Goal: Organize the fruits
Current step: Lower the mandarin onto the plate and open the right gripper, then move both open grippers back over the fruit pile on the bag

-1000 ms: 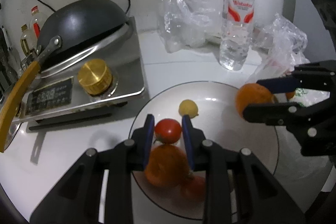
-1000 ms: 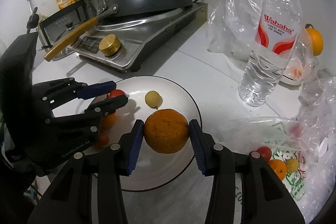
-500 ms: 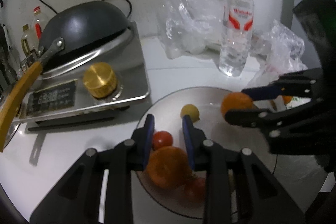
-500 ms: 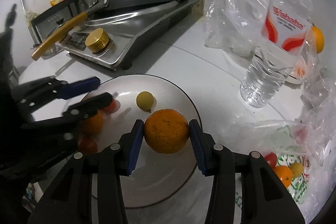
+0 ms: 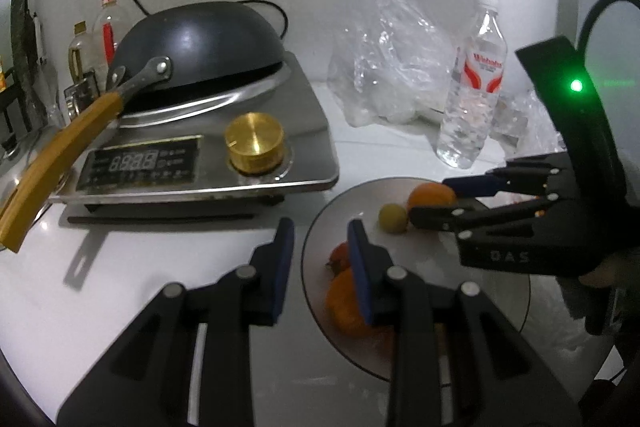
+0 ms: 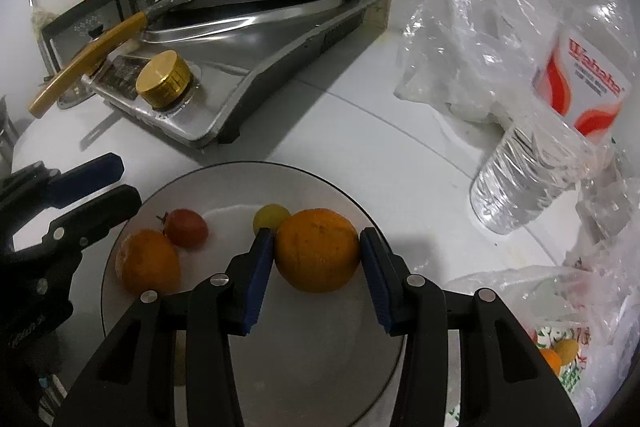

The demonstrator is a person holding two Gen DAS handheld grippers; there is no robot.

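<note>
1. The right tool [image 6: 318, 259] grips a large orange [image 6: 318, 251] over the plate [image 6: 240, 179], just beside a small yellow fruit [image 6: 271, 217].
2. The left tool [image 5: 320, 267] is narrow and empty, at the plate's left rim.
3. A 2nd orange [image 6: 148, 263] and a tomato [image 6: 187, 228] lie on the plate's left side; the plate sits at the bench's [image 6: 360, 131] near edge.

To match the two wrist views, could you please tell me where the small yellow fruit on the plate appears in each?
Left wrist view: the small yellow fruit sits right of centre, beside the held orange.
Right wrist view: it sits just below centre, behind the right gripper.
Shared landmark: the gold knob.
</note>
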